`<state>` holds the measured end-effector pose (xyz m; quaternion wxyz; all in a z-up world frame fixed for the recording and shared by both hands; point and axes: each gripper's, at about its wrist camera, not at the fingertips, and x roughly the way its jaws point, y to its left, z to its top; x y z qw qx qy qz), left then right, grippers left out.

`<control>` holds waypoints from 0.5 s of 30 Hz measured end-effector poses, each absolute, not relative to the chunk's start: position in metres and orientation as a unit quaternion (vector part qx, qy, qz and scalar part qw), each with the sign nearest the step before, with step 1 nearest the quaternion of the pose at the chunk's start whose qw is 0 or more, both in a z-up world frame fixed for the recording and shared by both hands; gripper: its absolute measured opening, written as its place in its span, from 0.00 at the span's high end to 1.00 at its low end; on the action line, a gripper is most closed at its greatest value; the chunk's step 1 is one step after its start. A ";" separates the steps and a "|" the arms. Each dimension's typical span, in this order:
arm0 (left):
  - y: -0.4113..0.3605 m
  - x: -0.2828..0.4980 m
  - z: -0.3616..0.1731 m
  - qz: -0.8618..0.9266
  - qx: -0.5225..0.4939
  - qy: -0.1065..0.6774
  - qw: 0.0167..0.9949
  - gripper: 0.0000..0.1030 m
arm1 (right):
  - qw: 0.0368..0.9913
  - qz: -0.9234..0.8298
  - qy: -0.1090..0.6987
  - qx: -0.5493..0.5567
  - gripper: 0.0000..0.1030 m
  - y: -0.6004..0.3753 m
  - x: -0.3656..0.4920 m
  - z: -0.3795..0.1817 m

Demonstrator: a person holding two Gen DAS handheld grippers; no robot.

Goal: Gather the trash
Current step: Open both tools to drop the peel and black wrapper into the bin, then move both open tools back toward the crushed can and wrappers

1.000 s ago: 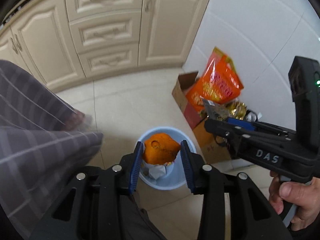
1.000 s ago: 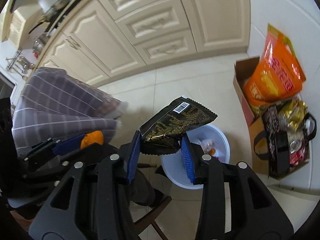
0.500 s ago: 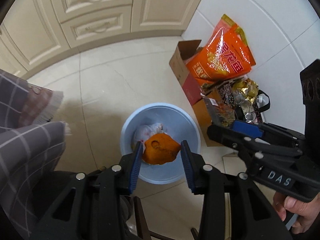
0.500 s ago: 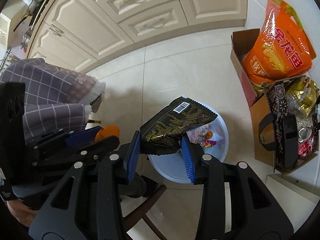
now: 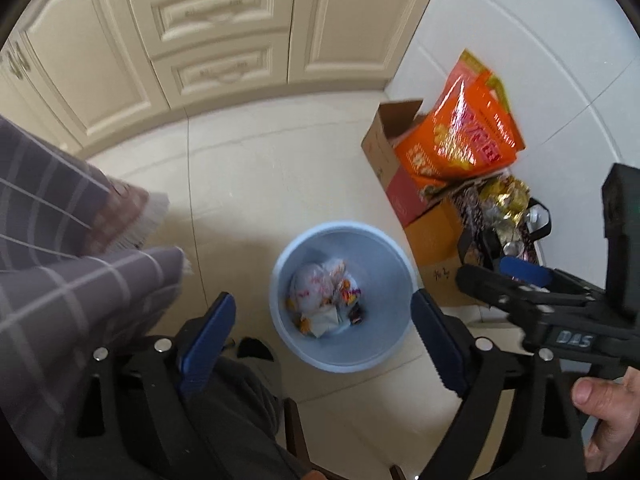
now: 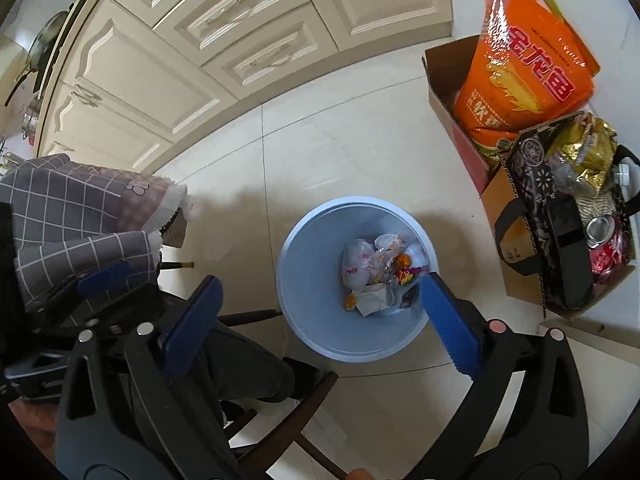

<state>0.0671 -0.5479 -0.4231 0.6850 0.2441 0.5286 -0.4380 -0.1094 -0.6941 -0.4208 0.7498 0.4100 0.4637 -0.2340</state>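
Both grippers stand wide apart over the bin, and nothing lies between either pair of blue pads. Earlier frames are given, so: each set of jaws has just been opening. The left gripper [image 5: 320, 328] points steeply down with the round pale-blue plastic bin [image 5: 343, 356] framed between its fingers; the right gripper [image 6: 320, 312] does the same from beside it, its right-hand pad overlapping the bin's rim in that view.

Inside the bin lies the trash [image 6: 380, 272]: a crumpled white plastic bag with pink print, clear film wrappers, bits of orange peel, small bright candy papers and a scrap of white tissue, all heaped against one side of the floor. I cannot pick out any single newly dropped piece among it.

As a judgement, this litter is light, soft and crushable; film and foil wrappers are slick and spring back, so any further piece is best pinched across a folded edge or a bunched corner, not on a flat face. Peel is limp and may smear the pads.

Outward from the bin, a grey checked cloth with a frilled edge [image 6: 80, 208] hangs at one side, an open brown cardboard box [image 6: 444, 84] holding a glossy orange food bag [image 6: 524, 64] stands near the wall, and cream panelled cabinets [image 5: 208, 40] run behind.
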 end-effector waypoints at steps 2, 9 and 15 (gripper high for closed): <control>-0.547 0.064 -0.405 -0.442 0.238 0.512 0.697 0.14 | 0.756 -0.234 0.457 0.407 0.06 -0.692 -0.107 -0.410; -0.520 0.060 -0.334 -0.450 0.205 0.457 0.739 0.12 | 0.782 -0.231 0.436 0.380 0.06 -0.680 -0.090 -0.363; -0.480 0.061 -0.277 -0.450 0.165 0.415 0.773 0.11 | 0.815 -0.213 0.414 0.345 0.06 -0.656 -0.066 -0.311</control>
